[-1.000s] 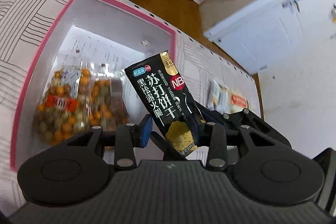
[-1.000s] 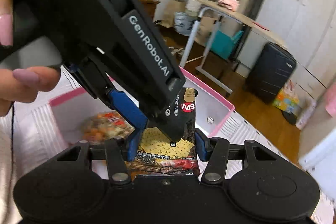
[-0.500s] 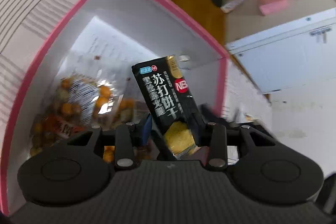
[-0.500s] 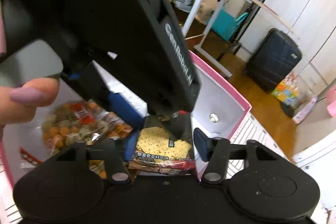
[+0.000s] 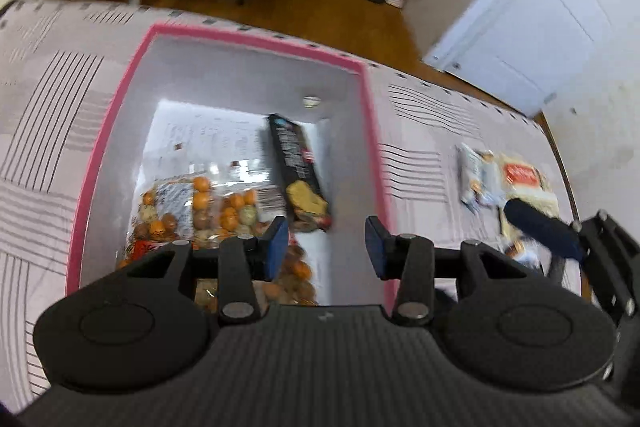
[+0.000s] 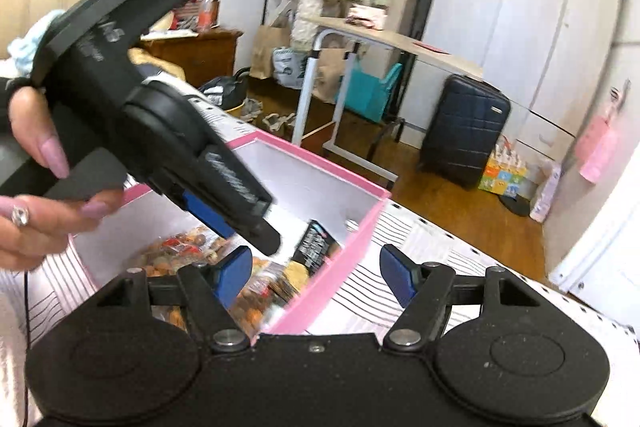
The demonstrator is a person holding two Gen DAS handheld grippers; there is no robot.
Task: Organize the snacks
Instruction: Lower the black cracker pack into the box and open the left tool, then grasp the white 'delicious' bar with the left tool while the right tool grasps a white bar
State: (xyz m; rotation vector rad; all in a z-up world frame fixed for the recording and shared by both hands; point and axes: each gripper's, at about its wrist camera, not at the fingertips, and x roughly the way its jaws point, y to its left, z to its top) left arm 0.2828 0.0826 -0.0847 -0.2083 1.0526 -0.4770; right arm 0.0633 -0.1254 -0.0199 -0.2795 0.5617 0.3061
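The black cracker packet [image 5: 298, 173] lies inside the pink-rimmed box [image 5: 256, 37], leaning against its right inner wall with its far end toward the far corner; nothing grips it. Beside it, to the left and nearer the camera, clear bags of mixed orange and brown snacks [image 5: 196, 207] cover the box floor, over a printed paper liner. The left gripper [image 5: 326, 241] hangs above the near end of the box, its jaws opening with only air between the blue pads. The right gripper [image 6: 316, 273] is over the box's near corner, jaws wide and empty. In the right wrist view a hand [image 6: 44, 195] with pink nails holds the left gripper's handle. The box sits on a pale striped bedcover [image 5: 48, 99]. To the right of the box, well apart from it, two more snack packets [image 5: 502, 177] lie on the cover; blur makes their labels hard to read, though one seems to carry a red panel
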